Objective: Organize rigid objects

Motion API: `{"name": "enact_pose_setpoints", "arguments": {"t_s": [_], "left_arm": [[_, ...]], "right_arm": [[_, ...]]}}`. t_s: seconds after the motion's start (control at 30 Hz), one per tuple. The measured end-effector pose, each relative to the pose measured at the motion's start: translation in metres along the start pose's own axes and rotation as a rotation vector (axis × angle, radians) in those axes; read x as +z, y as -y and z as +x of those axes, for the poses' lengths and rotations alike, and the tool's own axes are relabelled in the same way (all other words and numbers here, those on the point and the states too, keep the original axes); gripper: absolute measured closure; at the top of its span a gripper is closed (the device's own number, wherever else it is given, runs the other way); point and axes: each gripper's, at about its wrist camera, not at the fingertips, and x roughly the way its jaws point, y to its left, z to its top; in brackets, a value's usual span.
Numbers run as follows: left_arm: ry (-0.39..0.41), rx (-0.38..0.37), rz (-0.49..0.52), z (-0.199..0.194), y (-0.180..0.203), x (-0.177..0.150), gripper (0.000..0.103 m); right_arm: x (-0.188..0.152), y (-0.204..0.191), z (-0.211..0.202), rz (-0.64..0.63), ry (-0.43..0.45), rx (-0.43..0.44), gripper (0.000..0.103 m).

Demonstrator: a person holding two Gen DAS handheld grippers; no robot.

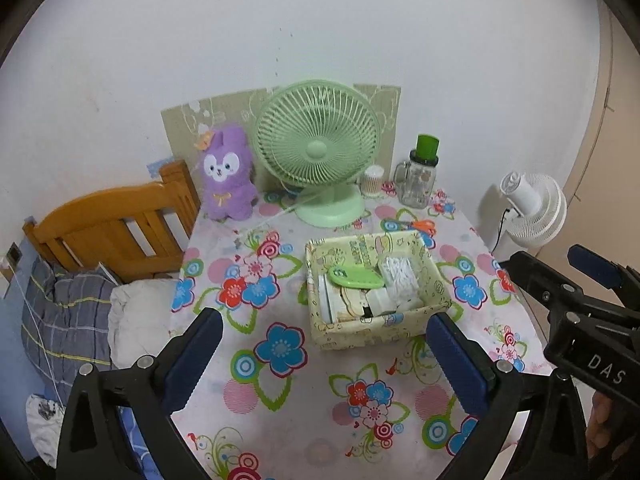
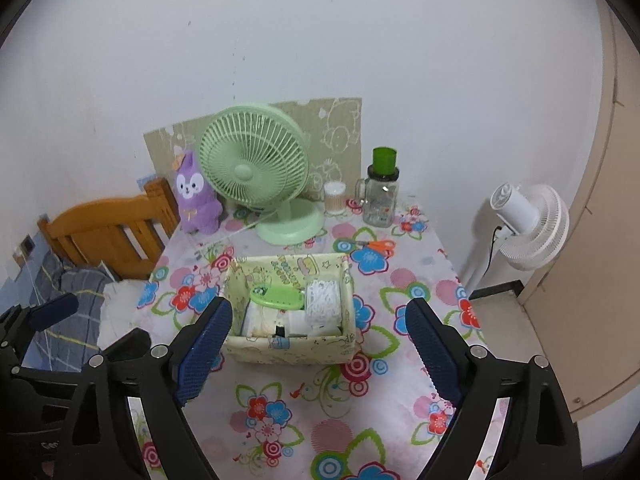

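Observation:
A pale yellow patterned storage box (image 1: 434,278) (image 2: 348,288) sits mid-table on the floral tablecloth. It holds a green oval item (image 1: 354,278) (image 2: 276,297), a pack of white cotton swabs (image 1: 398,274) (image 2: 324,300) and a few flat cards. Orange-handled scissors (image 1: 422,226) (image 2: 378,245) lie on the cloth behind the box. My left gripper (image 1: 324,354) is open and empty, hovering above the table in front of the box. My right gripper (image 2: 318,340) is open and empty, just in front of the box.
A green desk fan (image 1: 318,148) (image 2: 254,168), a purple plush rabbit (image 1: 226,176) (image 2: 196,196), a cotton-swab jar (image 1: 372,182) (image 2: 335,199) and a glass mug jar with a green cup (image 1: 418,176) (image 2: 380,196) line the back. A white floor fan (image 1: 532,208) (image 2: 528,226) stands right; a wooden bed (image 1: 112,224) left.

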Motion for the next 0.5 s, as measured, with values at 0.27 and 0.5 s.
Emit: {"name": "enact_pose_setpoints", "arguments": {"t_s": [0.27, 0.5], "left_arm": [[0.027, 0.005, -0.06, -0.017, -0.007, -0.005, 0.0], [0.048, 0.009, -0.104, -0.028, -0.008, -0.009, 0.0]], "right_arm": [[-0.005, 0.005, -0.021, -0.007, 0.033, -0.011, 0.01], [-0.008, 0.01, -0.028, 0.0, 0.041, -0.009, 0.005]]}}
